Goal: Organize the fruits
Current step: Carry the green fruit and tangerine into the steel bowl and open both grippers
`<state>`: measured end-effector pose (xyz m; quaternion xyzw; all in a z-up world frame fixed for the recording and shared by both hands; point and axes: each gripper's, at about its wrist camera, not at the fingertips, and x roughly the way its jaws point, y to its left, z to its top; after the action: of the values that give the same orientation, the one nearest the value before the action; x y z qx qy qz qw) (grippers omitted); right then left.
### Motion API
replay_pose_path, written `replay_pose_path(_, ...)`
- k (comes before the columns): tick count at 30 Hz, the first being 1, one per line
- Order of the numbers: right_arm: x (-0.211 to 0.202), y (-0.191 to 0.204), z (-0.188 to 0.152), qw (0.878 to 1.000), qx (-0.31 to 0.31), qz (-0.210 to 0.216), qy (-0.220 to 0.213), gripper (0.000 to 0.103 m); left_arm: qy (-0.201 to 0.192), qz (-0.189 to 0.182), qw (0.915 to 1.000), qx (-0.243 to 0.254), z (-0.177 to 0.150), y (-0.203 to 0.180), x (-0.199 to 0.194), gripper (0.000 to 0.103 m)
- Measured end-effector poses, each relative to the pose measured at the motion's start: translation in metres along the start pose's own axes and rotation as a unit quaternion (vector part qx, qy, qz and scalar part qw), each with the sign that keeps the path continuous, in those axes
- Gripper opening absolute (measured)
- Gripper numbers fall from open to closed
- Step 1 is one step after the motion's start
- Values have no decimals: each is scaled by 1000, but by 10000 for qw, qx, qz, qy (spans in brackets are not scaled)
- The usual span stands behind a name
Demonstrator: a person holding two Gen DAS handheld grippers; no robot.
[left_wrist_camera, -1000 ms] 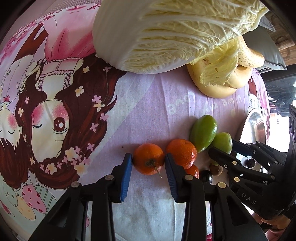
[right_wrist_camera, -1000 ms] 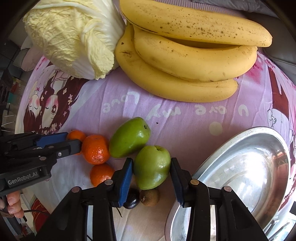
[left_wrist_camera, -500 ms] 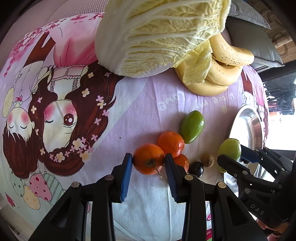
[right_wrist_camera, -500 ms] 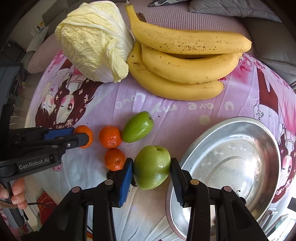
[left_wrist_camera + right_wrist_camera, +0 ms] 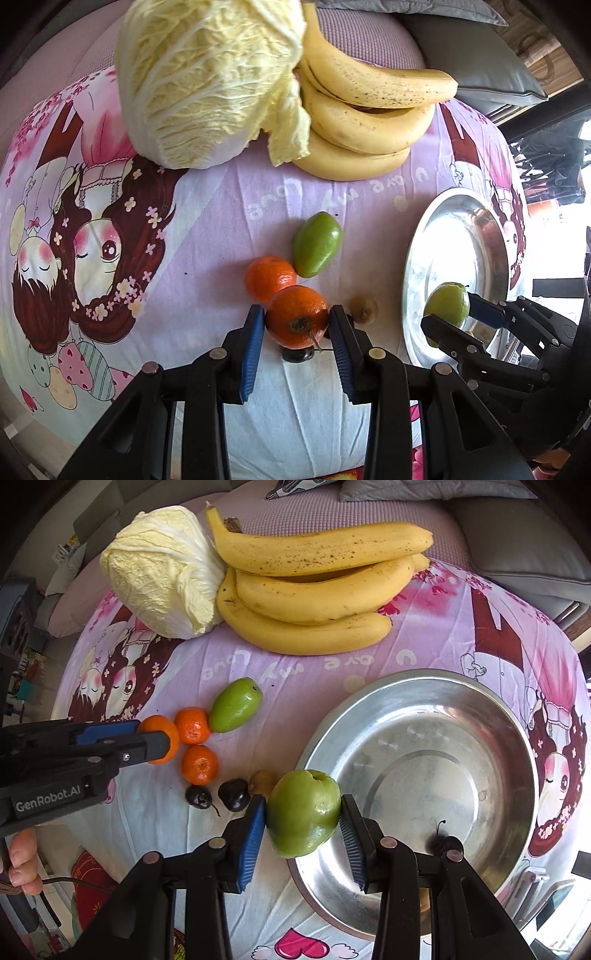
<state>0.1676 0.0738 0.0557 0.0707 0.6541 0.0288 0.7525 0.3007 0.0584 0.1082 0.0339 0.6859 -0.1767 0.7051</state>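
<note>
The left tongs (image 5: 297, 325) are clamped on a tangerine (image 5: 296, 321), blue pads pressing it from both sides, and reach in from the table's left edge. The right tongs (image 5: 303, 814) grip a green fruit (image 5: 303, 812) between their pads, held above the near rim of the metal bowl (image 5: 517, 738). A bare hand (image 5: 20, 860) shows behind the left tongs' body.

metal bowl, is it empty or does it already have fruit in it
Not empty: one dark cherry with a stem lies inside the metal bowl, near its front edge.

green fruit (image 5: 303, 818) lifted, probably over bowl (image 5: 517, 716)
</note>
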Motion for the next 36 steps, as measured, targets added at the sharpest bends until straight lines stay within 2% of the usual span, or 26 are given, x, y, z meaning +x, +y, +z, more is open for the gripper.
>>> replay_pose_path(10,-1,-54,-22,9989,431,-181,19,43,107,-76,9989,443,7,-58,15,37)
replay_pose_path(21,-3,-98,-40,9957,851,-363,-26,43,200,-169,9981,550,8,-100,37,37)
replay_pose_path(33,3,-98,-45,9958,813,-403,-133,43,313,-190,9977,562,6,-120,62,37)
replay_pose_path(36,3,-95,-47,9960,739,-422,-285,43,324,-199,9978,534,6,-119,66,37)
